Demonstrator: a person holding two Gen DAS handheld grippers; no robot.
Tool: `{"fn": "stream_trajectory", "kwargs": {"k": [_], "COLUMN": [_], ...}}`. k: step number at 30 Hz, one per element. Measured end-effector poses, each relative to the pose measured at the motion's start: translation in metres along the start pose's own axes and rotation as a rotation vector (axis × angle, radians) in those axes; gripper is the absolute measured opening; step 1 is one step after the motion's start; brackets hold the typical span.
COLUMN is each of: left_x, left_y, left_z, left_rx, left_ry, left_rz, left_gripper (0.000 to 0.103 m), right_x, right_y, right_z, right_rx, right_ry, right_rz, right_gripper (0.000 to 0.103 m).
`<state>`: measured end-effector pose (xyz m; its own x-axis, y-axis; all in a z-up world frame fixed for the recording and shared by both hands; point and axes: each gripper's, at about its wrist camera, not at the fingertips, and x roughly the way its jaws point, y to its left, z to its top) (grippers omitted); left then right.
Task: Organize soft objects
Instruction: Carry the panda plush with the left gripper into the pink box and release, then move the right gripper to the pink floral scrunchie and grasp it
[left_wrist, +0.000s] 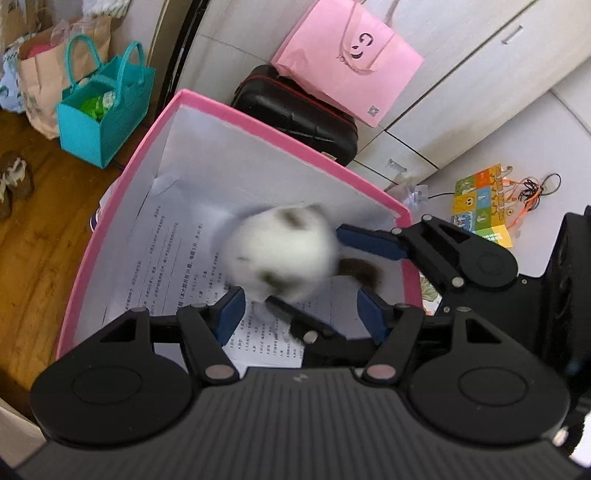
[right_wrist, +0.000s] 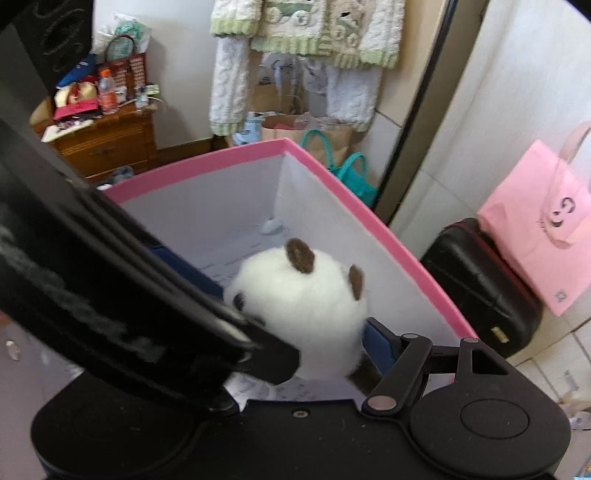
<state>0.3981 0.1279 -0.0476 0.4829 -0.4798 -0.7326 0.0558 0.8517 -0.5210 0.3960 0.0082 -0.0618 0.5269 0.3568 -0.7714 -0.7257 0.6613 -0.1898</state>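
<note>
Wooden floor (left_wrist: 33, 240) fills the left of the left-wrist view, with a teal bag (left_wrist: 103, 118) at upper left and a pink bag (left_wrist: 351, 59) resting on a black case (left_wrist: 295, 114) at top centre. A pink-rimmed box (left_wrist: 240, 166), lined with printed paper (left_wrist: 166, 258), fills the middle of both views.

The plush (left_wrist: 280, 251), white with brown ears, hangs over the open box, above the paper and near the box's lower right wall. It is blurred in the left-wrist view and sharper in the right-wrist view.

My left gripper (left_wrist: 300, 295) has its fingers (left_wrist: 231, 314) spread. The plush lies just beyond their tips, and neither pad appears to press on it. On my right gripper (left_wrist: 304, 266), one blue finger (right_wrist: 380, 343) lies against the plush's flank. Its partner is hidden behind the left gripper in the right-wrist view, so I cannot tell whether the plush is pinched or merely bracketed.

Step in hand, as I judge it: depositing the plush into the box. The next move calls for getting the toy down onto the paper and both pairs of fingers free of its fur, then lifting out without catching the rim.
</note>
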Motion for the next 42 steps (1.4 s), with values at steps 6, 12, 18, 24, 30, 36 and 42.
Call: {"fn": "stream_trajectory", "kwargs": {"k": [6, 12, 18, 24, 30, 36, 42], "left_x": [-0.032, -0.089, -0.133, -0.163, -0.176, -0.175, -0.164], "left_y": [-0.023, -0.057, -0.106, -0.139, -0.163, -0.182, -0.189], "left_z": [-0.013, -0.046, -0.096, -0.145, -0.187, -0.221, -0.246], "left_rx": [0.170, 0.368, 0.601, 0.708, 0.786, 0.856, 0.881], "left_ry": [-0.104, -0.195, -0.202, -0.173, -0.150, -0.138, -0.138], "left_rz": [0.075, 0.104, 0.105, 0.042, -0.002, 0.001, 0.001], "left_gripper": [0.069, 0.074, 0.078, 0.078, 0.078, 0.078, 0.078], "right_x": [-0.042, -0.109, -0.166, -0.211, -0.246, -0.277, -0.297], "right_y": [-0.007, -0.004, -0.011, -0.001, 0.009, 0.023, 0.034], "right_z": [-0.014, -0.050, -0.095, -0.132, -0.169, -0.214, -0.254], "right_rx": [0.147, 0.232, 0.358, 0.405, 0.457, 0.462, 0.451], "right_ry": [-0.068, -0.159, -0.184, -0.185, -0.183, -0.246, -0.313], "right_rz": [0.028, 0.025, 0.081, 0.081, 0.101, 0.072, 0.049], "right_gripper": [0.077, 0.078, 0.078, 0.078, 0.078, 0.079, 0.079]}}
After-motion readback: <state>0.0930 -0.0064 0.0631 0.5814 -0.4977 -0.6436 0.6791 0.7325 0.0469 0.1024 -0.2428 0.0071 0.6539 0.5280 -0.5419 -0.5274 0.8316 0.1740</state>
